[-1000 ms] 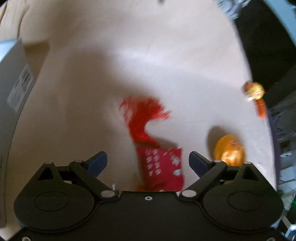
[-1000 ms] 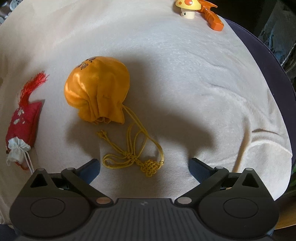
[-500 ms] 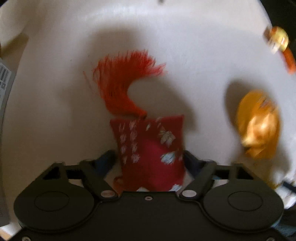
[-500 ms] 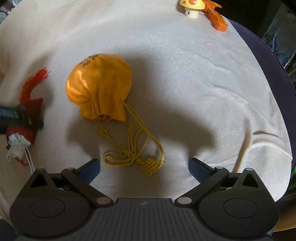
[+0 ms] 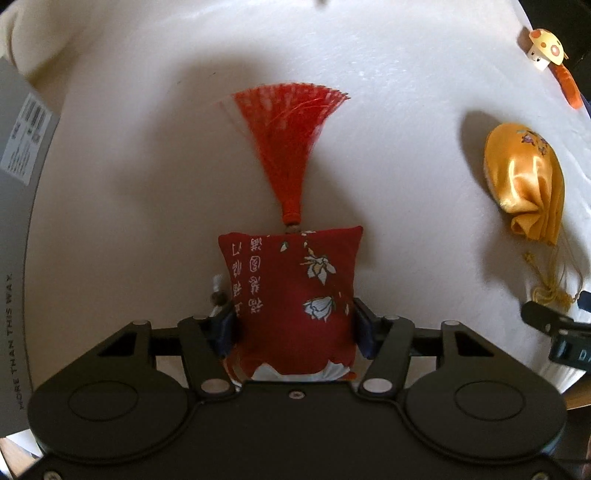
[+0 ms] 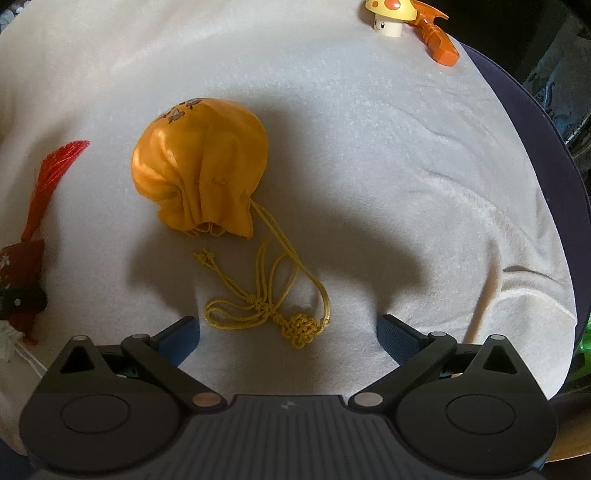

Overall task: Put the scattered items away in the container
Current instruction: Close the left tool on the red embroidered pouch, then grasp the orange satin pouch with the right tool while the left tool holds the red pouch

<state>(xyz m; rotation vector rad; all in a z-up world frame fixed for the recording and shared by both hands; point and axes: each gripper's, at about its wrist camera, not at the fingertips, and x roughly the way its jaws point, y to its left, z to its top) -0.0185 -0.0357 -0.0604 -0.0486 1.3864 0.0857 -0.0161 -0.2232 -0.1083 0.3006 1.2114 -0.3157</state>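
Observation:
A red embroidered pouch [image 5: 291, 291] with a red tassel [image 5: 291, 147] sits between my left gripper's [image 5: 293, 325] fingers, which press its sides on the white cloth; its edge shows in the right wrist view [image 6: 22, 258]. An orange satin drawstring pouch [image 6: 201, 166] with a knotted yellow cord [image 6: 280, 314] lies ahead of my right gripper [image 6: 288, 332], which is open and empty, the cord's knot between its fingers. The orange pouch also shows at the right of the left wrist view [image 5: 524, 184]. A grey box [image 5: 18, 221] stands at the left edge.
A mushroom figure [image 6: 388, 14] and an orange plastic toy [image 6: 436, 33] lie at the far right of the cloth. The cloth's right edge drops onto a dark rounded surface [image 6: 546, 155]. The right gripper's tip [image 5: 554, 321] shows in the left wrist view.
My left gripper has moved forward over the red pouch and closed its fingers onto its sides. The tassel now points straight ahead. My right gripper has barely moved.

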